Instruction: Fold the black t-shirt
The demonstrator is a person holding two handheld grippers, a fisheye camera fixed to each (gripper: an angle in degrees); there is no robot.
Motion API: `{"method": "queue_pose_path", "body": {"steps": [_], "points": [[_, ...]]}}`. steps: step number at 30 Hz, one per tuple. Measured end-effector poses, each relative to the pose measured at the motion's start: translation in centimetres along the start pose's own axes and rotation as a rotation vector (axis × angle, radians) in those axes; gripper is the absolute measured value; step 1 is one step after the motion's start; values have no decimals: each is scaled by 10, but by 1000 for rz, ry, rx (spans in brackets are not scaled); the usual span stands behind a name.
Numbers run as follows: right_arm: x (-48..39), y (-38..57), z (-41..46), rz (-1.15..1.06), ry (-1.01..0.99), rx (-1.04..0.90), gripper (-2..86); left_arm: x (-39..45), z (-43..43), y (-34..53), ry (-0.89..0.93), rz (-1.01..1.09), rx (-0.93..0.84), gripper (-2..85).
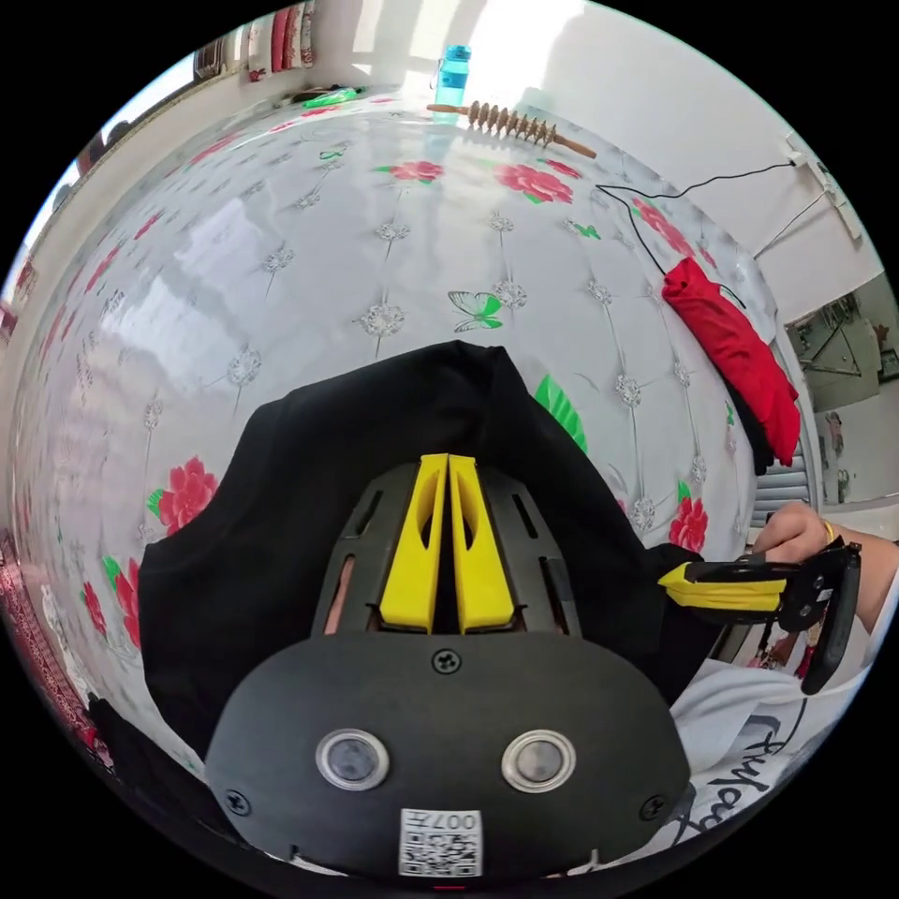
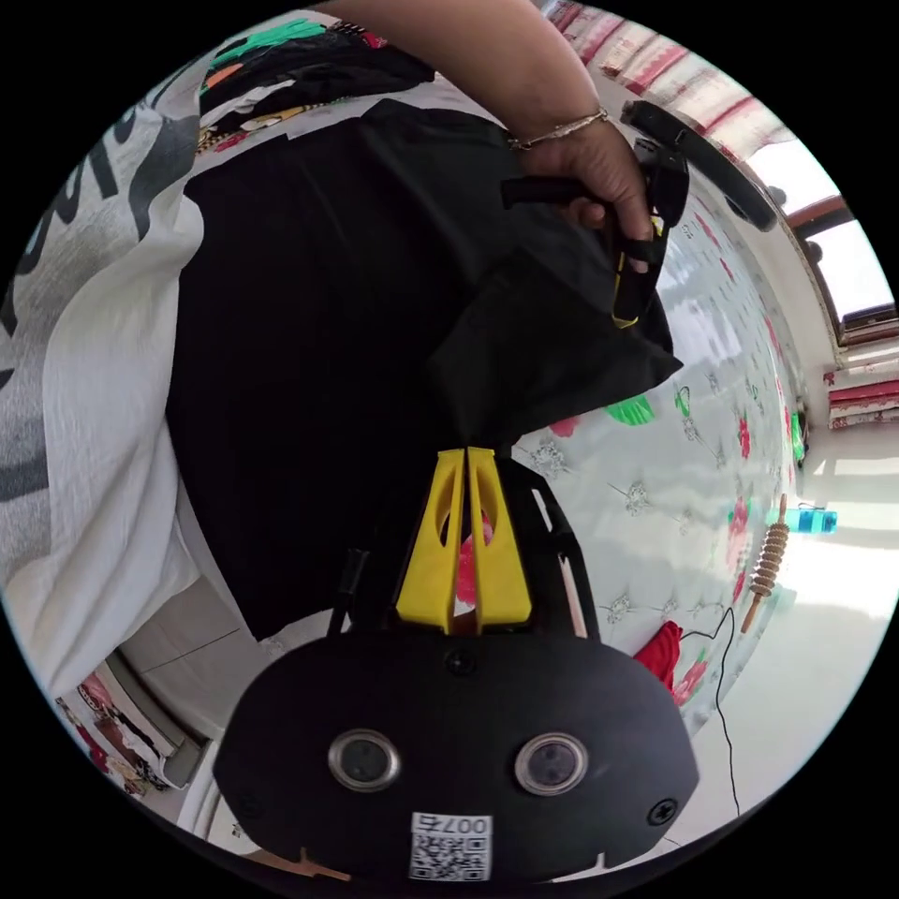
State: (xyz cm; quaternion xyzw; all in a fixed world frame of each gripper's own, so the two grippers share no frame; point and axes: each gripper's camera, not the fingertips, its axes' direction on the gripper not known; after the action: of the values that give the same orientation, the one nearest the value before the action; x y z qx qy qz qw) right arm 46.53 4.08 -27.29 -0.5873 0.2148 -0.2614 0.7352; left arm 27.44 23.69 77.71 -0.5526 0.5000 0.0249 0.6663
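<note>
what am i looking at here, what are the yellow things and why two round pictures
Each round picture comes from a fisheye camera riding on a hand-held tool. The yellow prongs are its tongs. A person holds one tool in each hand to fold a black t-shirt.

In the left gripper view, the left tongs are closed on the shirt, and the right tool comes in from the side. In the right gripper view, the right tongs pinch a shirt corner.

On the flowered table lie a red cloth, a wooden roller and a blue bottle.

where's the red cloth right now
In the left gripper view the red cloth lies bunched at the table's right edge, beside a black cable, past the black t-shirt.
</note>
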Motion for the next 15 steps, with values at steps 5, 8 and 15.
{"method": "queue_pose_path", "body": {"steps": [5, 8, 15], "points": [[30, 11, -31, 110, 5, 74, 5, 4, 4, -8, -123, -28, 26, -9], [47, 16, -35, 168, -56, 94, 13, -14, 5, -7, -19, -147, 48, -10], [62, 29, -20, 219, -169, 79, 13, -23, -18, 27, 18, -205, 146, -9]]}}
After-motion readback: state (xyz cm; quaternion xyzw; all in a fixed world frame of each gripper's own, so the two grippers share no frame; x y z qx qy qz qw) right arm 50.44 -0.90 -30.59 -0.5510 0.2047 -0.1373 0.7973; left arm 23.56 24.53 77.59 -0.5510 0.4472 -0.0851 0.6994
